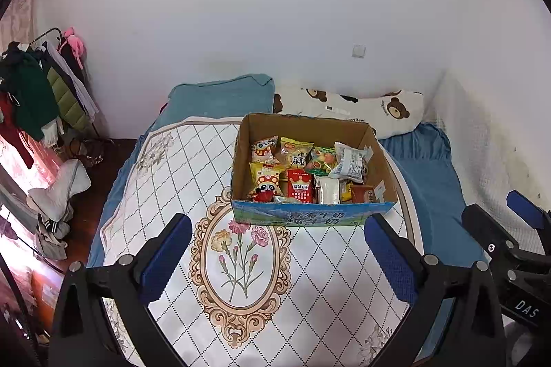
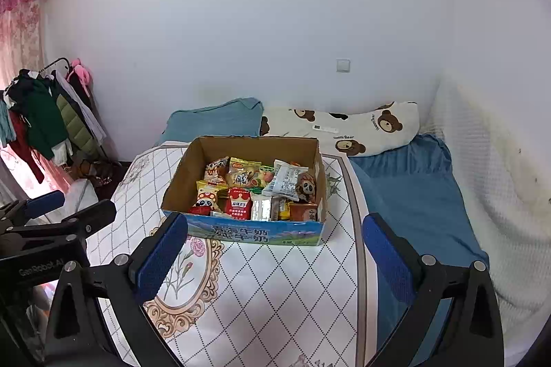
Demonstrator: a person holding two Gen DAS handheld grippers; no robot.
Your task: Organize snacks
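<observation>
An open cardboard box (image 1: pixel 311 215) (image 2: pixel 248 232) with a blue-green printed front stands on a round table (image 1: pixel 172 181) (image 2: pixel 275 291) covered in a diamond-and-flower cloth. Several snack packets fill it, among them a red packet (image 1: pixel 300 189) (image 2: pixel 239 203), yellow panda packets (image 1: pixel 267 181) (image 2: pixel 206 194) and a white wrapper (image 1: pixel 349 162) (image 2: pixel 287 179). My left gripper (image 1: pixel 277 243) hovers open in front of the box, empty. My right gripper (image 2: pixel 275 241) is also open and empty, just before the box's front wall. Each gripper shows at the other view's edge.
The table stands over a bed with blue sheets (image 2: pixel 413 194), a blue pillow (image 1: pixel 224 94) and a bear-print pillow (image 1: pixel 361 112) behind the box. A clothes rack (image 1: pixel 41 84) stands at the left by pink curtains. A white textured cover (image 2: pixel 499 194) lines the right wall.
</observation>
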